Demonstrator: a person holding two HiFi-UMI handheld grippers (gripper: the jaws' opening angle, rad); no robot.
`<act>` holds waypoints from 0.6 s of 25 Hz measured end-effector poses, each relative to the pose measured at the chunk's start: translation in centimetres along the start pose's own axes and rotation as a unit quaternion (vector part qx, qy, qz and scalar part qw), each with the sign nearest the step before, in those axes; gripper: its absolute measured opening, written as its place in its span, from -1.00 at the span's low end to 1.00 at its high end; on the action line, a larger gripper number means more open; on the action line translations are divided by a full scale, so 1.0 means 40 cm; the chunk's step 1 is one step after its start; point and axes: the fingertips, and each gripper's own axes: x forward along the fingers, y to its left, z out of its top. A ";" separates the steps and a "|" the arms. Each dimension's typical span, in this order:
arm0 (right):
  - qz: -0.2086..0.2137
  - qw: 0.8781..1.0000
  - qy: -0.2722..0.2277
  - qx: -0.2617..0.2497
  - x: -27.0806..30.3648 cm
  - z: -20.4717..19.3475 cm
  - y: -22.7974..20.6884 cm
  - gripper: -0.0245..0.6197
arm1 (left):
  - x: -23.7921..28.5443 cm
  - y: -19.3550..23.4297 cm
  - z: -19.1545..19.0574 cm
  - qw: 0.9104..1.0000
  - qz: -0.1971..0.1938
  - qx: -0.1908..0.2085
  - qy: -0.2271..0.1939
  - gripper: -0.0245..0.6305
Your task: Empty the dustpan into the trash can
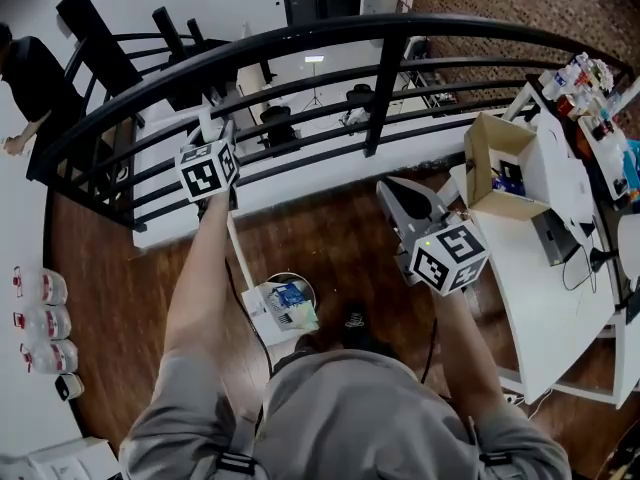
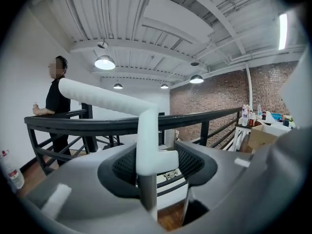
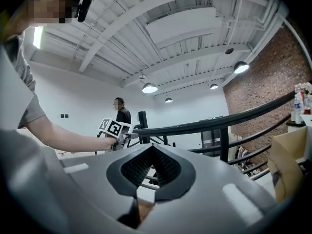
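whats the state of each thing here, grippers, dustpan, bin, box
left gripper: shut on the dustpan handle
right gripper: shut, empty
dustpan: hanging low at the trash can, not visibly tipped
trash can: upright on the floor, top open
cardboard box: open, on the white table

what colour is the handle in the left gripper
The handle is white; clearest in the left gripper view.
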 end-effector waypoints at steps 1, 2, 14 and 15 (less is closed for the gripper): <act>0.002 1.000 0.003 0.000 0.004 -0.002 -0.015 -0.92 | 0.020 0.004 -0.004 1.000 0.003 0.000 0.004 -0.27; 0.003 1.000 0.006 0.001 0.007 -0.005 -0.027 -0.92 | 0.037 0.006 -0.008 1.000 0.005 0.000 0.008 -0.27; 0.018 1.000 0.014 -0.002 0.050 -0.002 -0.078 -0.92 | 0.132 0.001 -0.040 0.999 0.008 -0.001 0.038 -0.27; 0.019 1.000 0.014 -0.002 0.054 -0.002 -0.076 -0.92 | 0.132 -0.002 -0.041 0.999 0.007 -0.001 0.039 -0.27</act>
